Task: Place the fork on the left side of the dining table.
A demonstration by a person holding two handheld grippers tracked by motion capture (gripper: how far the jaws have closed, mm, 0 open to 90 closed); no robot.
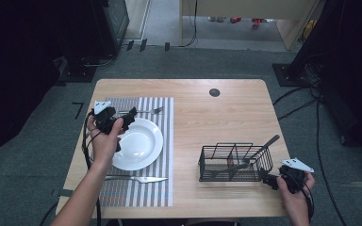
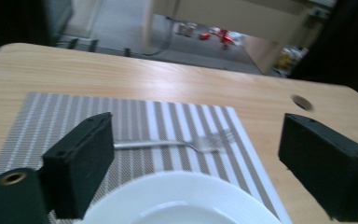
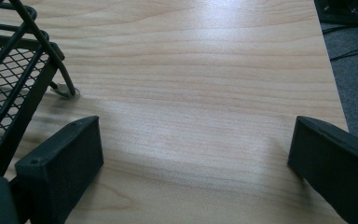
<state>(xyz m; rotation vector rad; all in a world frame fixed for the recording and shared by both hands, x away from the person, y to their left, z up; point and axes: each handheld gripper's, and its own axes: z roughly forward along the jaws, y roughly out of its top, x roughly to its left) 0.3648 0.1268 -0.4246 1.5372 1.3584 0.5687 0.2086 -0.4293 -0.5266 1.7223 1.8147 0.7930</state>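
Fork [image 2: 186, 143] lies beyond the open left tongs [image 2: 196, 163].

Placemat [image 1: 136, 188] on left half of table [image 1: 217, 122]; plate [image 1: 141, 146] on placemat, fork [image 1: 143, 111] behind plate, knife [image 1: 139, 179] before it. Wire basket [image 1: 233, 165] on right half — utensils, probably two, inside. Left gripper [image 1: 120, 120] over plate's left rim; right gripper [image 1: 275, 180] just right of basket.

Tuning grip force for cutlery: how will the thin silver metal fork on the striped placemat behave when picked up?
The thin silver metal fork looks stiff and light. It lies flat on the grey-and-white striped placemat, so jaws probably get little edge to bite. Its polished handle may slip or pivot if gripped off-centre. It is unlikely to roll and seems not fragile.
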